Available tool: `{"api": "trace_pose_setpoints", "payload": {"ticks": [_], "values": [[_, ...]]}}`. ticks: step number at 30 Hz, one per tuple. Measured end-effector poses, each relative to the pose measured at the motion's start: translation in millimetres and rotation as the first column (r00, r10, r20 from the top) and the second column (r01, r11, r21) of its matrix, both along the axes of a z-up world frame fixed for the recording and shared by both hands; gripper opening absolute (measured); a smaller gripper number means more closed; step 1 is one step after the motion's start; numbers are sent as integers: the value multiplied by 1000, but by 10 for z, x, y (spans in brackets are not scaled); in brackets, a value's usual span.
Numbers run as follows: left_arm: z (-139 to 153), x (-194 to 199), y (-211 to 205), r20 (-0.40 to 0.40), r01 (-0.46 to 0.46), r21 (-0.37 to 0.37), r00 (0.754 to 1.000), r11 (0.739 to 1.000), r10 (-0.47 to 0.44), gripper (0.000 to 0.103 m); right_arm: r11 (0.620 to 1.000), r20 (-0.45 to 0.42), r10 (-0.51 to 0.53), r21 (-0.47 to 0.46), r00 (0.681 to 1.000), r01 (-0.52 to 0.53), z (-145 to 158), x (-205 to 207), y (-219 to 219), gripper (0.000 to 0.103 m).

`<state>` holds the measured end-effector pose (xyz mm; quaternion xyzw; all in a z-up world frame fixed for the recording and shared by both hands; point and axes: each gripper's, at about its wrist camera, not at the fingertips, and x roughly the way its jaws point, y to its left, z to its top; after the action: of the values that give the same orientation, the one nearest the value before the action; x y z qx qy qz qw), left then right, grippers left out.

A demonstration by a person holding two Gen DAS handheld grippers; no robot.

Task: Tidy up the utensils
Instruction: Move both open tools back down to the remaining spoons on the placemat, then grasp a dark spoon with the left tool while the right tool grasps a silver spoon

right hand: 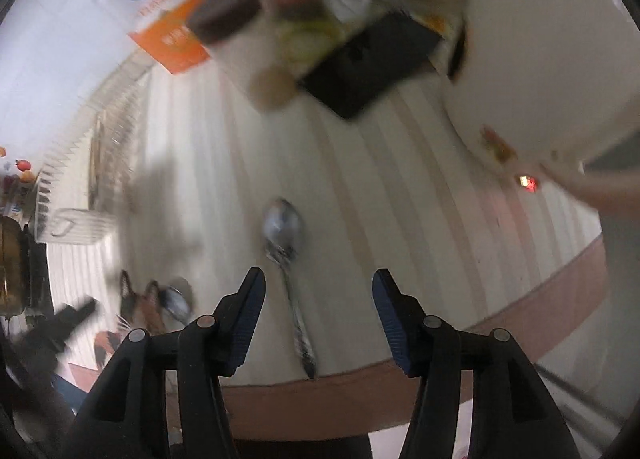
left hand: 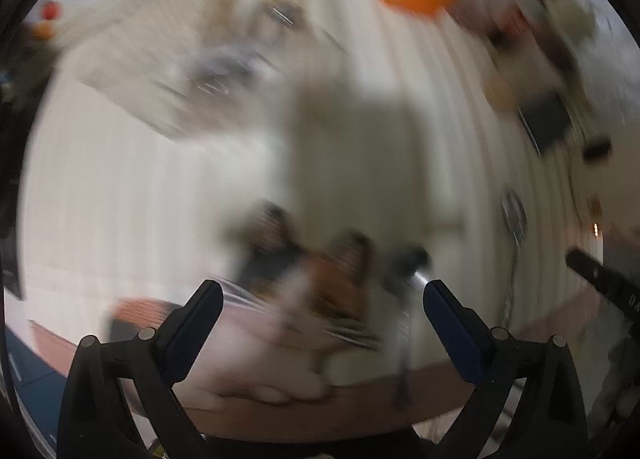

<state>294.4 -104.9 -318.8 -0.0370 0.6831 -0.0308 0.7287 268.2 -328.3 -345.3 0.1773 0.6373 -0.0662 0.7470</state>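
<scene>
**Spoon lies lengthwise just ahead of the right claw**

Spoon (right hand: pixel 286 279) on the striped cloth of the bench (right hand: pixel 400 199) is the thing the next move turns on. In the right wrist view it lies with its bowl away from the camera and its handle running back toward the bench's near edge, passing into the gap of the right claw (right hand: pixel 318 313), closer to the left-hand finger than to the other. That claw is spread, with nothing pinched; its pads do not touch the handle. Since the long axis runs along the line the claw looks down, the fingers already stand on either side of the handle, so a straight descent looks enough.

The left claw (left hand: pixel 322 313) is spread wide and empty too. Its view is heavily blurred; the same spoon (left hand: pixel 514 219) shows far off to its right, well apart. The right hand is plainly the nearer one. A wire rack (right hand: pixel 76 187) stands off to the left.
</scene>
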Motion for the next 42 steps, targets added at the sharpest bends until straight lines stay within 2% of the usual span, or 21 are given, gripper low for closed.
{"api": "trace_pose_setpoints", "payload": {"ticks": [3,6,7,8,10,11,12,14,15,17,23,25,27,28,31,34,36,39,42], "values": [[-218,-26,-317,-51,38,-35,998,999,-40,102,1000,-9,-11,6,1000,11,-88,-98,-63,58],[-331,4,-477,-59,39,-39,997,998,-41,100,1000,-16,-20,7,1000,20,-140,-203,-121,58],[-366,28,-522,-59,35,-28,998,999,-36,94,1000,-18,-24,6,1000,24,-152,-224,-132,58],[-383,40,-550,-53,34,-21,998,999,-35,78,1000,-20,-27,5,999,27,-162,-239,-139,58],[-398,59,-597,-24,41,40,999,998,-40,58,1000,-21,-28,10,999,28,-180,-265,-144,58],[-378,60,-613,1,50,78,999,996,-50,39,1000,-21,-28,12,999,28,-188,-267,-138,58],[-367,54,-620,16,58,100,998,993,-60,35,999,-18,-25,19,1000,26,-203,-260,-125,58],[-347,68,-542,24,56,69,998,996,-58,19,999,-7,-21,37,1000,21,-211,-229,-81,58],[-338,75,-502,26,58,65,998,996,-60,15,999,-2,-17,45,1000,17,-211,-208,-55,58],[-324,95,-390,27,68,87,997,994,-71,4,998,9,0,57,1000,-1,-227,-143,28,58],[-340,171,88,20,53,123,998,991,-56,4,995,-7,88,45,996,-88,-413,148,416,57],[-346,194,289,-1,18,88,1000,996,-18,4,993,-34,119,11,992,-119,-519,227,535,42],[-338,209,435,-23,-20,36,1000,999,20,6,990,-30,132,-34,991,-133,-512,236,620,9],[-331,230,502,-37,-37,1,999,999,37,8,989,-46,147,-15,988,-148,-521,234,672,7],[-342,214,569,-86,-78,-124,994,989,68,36,986,-51,159,-34,986,-160,-467,147,741,6],[-349,207,416,-100,-56,-177,994,983,38,37,990,-61,138,-28,988,-140,-424,33,696,6],[-374,246,275,-113,-30,-179,994,983,10,40,992,-70,118,-39,991,-121,-387,-48,628,6],[-368,334,85,-80,5,-160,997,987,-18,45,993,-76,100,-47,992,-104,-347,-109,551,6],[-376,364,-44,-49,16,-106,999,994,-21,53,995,-80,76,-54,994,-81,-301,-139,487,6]]}}
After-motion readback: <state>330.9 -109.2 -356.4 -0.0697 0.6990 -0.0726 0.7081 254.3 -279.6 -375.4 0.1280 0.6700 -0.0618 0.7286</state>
